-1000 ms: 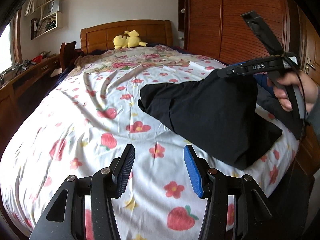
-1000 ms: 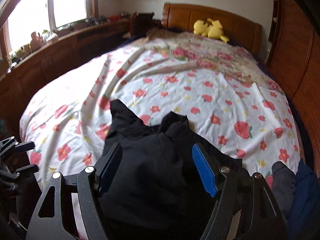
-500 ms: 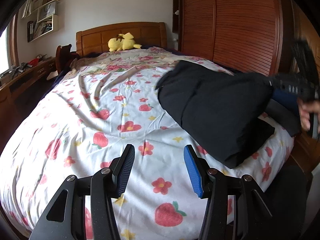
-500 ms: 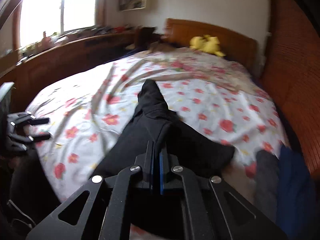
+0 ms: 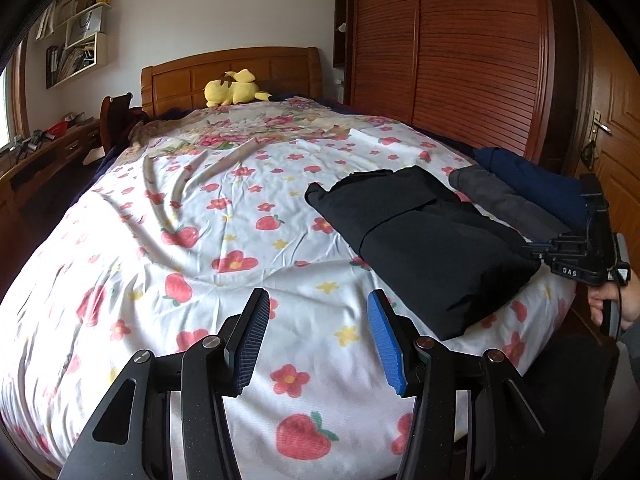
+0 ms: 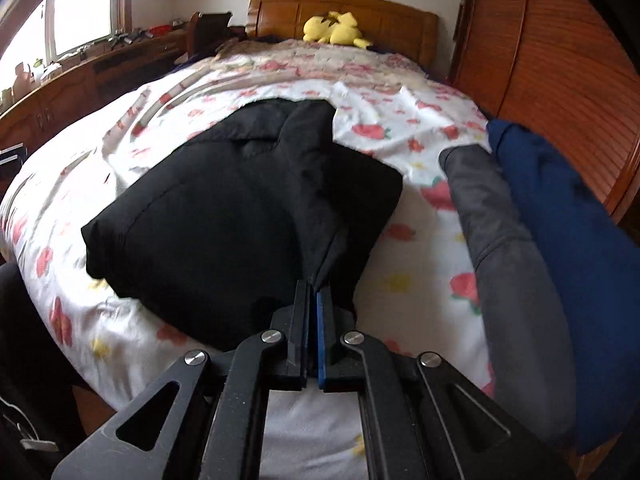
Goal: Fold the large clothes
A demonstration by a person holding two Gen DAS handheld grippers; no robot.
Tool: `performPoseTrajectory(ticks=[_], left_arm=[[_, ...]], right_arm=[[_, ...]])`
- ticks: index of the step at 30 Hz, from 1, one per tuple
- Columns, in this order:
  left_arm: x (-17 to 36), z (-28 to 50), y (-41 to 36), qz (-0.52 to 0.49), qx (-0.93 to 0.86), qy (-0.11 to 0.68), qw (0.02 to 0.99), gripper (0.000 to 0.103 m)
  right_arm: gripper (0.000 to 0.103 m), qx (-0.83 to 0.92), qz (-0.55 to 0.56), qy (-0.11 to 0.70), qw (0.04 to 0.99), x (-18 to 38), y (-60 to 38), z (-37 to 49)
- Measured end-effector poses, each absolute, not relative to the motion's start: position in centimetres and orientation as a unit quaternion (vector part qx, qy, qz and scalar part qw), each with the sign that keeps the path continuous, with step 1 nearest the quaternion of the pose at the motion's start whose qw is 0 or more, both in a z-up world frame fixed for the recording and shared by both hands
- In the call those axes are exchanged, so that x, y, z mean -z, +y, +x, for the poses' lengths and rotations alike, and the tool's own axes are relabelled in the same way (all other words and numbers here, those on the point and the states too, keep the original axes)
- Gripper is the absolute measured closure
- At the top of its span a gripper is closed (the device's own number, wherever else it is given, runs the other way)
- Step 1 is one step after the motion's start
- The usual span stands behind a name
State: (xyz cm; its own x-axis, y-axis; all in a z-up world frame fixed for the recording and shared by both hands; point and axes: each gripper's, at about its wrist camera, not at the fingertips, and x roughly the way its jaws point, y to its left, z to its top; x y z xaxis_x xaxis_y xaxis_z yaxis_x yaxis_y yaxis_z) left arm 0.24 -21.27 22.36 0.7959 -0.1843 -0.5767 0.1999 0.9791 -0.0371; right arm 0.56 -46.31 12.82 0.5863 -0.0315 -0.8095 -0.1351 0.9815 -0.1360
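On the strawberry-print bedsheet (image 5: 200, 240), the right gripper (image 6: 313, 300) clenches the folded black garment's (image 6: 224, 216) near edge, apparently to reposition it; the left gripper (image 5: 316, 336) hovers released nearby.

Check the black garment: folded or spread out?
Folded. The black garment lies on the bed as a compact layered block, its near edge pinched by the right gripper.
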Motion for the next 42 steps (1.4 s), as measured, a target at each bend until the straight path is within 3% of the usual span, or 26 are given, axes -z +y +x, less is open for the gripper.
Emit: performPoseTrajectory(ticks=[8, 10, 12, 17, 32, 42], left_arm=[[-23.2, -0.8, -21.5, 0.009, 0.106, 0.288, 0.952, 0.05], [-23.1, -1.1, -21.7, 0.01, 0.108, 0.286, 0.952, 0.05], [-23.1, -1.4, -21.9, 0.012, 0.11, 0.283, 0.953, 0.05], [-22.9, -1.4, -21.9, 0.012, 0.114, 0.284, 0.952, 0.05], [-21.4, 0.7, -22.0, 0.006, 0.112, 0.296, 0.949, 0.049], [-19.2, 5.8, -23.0, 0.015, 0.124, 0.318, 0.94, 0.047]], right_arm=[[0.099, -0.025, -0.086, 0.421, 0.902, -16.4, -46.0, -0.3], [0.086, -0.023, -0.088, 0.409, 0.908, -17.5, -45.4, -0.4], [0.065, -0.036, -0.087, 0.395, 0.914, -18.3, -44.4, -0.3], [0.048, -0.067, -0.093, 0.388, 0.915, -18.2, -41.6, 0.6], [0.048, -0.049, -0.042, 0.473, 0.879, -10.1, -44.3, 3.4], [0.046, -0.012, -0.029, 0.424, 0.905, -11.4, -46.0, -0.7]])
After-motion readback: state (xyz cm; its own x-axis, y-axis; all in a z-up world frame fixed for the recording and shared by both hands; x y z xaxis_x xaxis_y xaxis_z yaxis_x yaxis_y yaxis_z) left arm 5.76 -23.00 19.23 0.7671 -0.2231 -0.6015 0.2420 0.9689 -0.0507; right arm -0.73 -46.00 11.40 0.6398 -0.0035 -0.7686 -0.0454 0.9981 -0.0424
